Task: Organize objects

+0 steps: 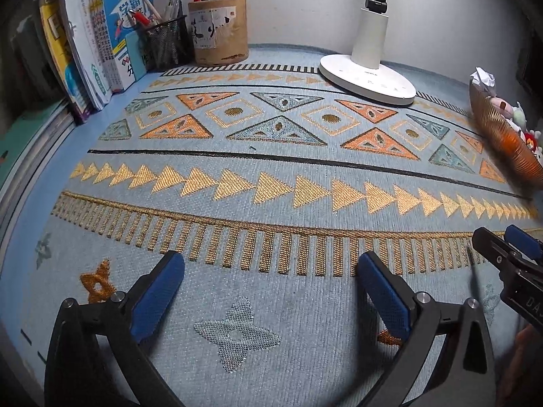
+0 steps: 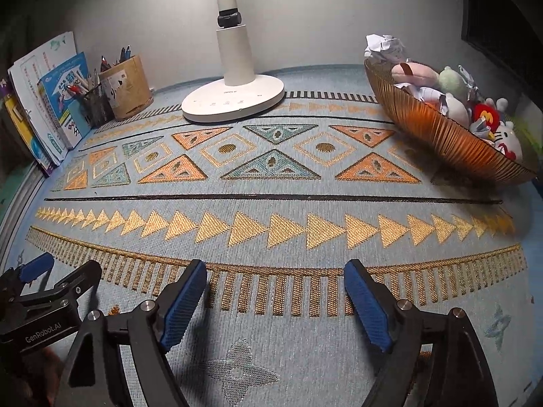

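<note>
An amber ribbed bowl [image 2: 437, 129] stands at the right on the patterned mat; it also shows in the left wrist view [image 1: 502, 135]. It holds small plush toys [image 2: 454, 84] and crumpled paper balls [image 2: 385, 45]. My left gripper [image 1: 269, 264] is open and empty, low over the mat's near part. My right gripper [image 2: 276, 273] is open and empty beside it, to its right. Each gripper shows at the edge of the other's view: the right one [image 1: 505, 240] and the left one [image 2: 61, 271].
A white desk lamp [image 2: 234, 98] stands at the back centre. A wooden pen holder [image 1: 219, 30] and a black mesh pen cup [image 1: 166, 42] stand at the back left next to upright books [image 1: 98, 44]. A grey wall closes off the back.
</note>
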### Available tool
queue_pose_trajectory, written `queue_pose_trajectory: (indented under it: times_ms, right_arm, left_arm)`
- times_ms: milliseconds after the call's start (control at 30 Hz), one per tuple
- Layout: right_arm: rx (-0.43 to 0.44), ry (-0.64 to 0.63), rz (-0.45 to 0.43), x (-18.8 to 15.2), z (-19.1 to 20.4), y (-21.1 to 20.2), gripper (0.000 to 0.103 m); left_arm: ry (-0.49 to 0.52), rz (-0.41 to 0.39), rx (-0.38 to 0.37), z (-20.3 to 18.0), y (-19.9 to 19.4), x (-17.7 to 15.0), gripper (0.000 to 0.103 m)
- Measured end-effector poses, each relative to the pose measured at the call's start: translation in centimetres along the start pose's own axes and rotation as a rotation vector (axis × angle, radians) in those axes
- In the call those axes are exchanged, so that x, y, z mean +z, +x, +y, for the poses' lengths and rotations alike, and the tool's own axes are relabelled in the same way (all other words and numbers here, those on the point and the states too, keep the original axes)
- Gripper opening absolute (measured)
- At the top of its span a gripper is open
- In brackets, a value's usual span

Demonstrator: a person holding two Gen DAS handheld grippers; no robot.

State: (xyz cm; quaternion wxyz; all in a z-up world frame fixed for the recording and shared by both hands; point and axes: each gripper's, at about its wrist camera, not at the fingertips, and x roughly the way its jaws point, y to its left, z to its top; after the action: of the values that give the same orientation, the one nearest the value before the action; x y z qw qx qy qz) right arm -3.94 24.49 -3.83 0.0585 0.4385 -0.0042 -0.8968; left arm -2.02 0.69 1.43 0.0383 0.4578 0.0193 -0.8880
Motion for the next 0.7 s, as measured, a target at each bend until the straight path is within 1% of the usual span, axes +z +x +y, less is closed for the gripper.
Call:
queue_pose_trajectory:
  times_ms: [700]
  right_arm:
    - [-0.022, -0.011, 0.032, 0.0, 0.17, 0.56, 0.09]
  left_arm:
    - [0.001, 0.0, 0.0, -0.01, 0.04, 0.06, 0.103]
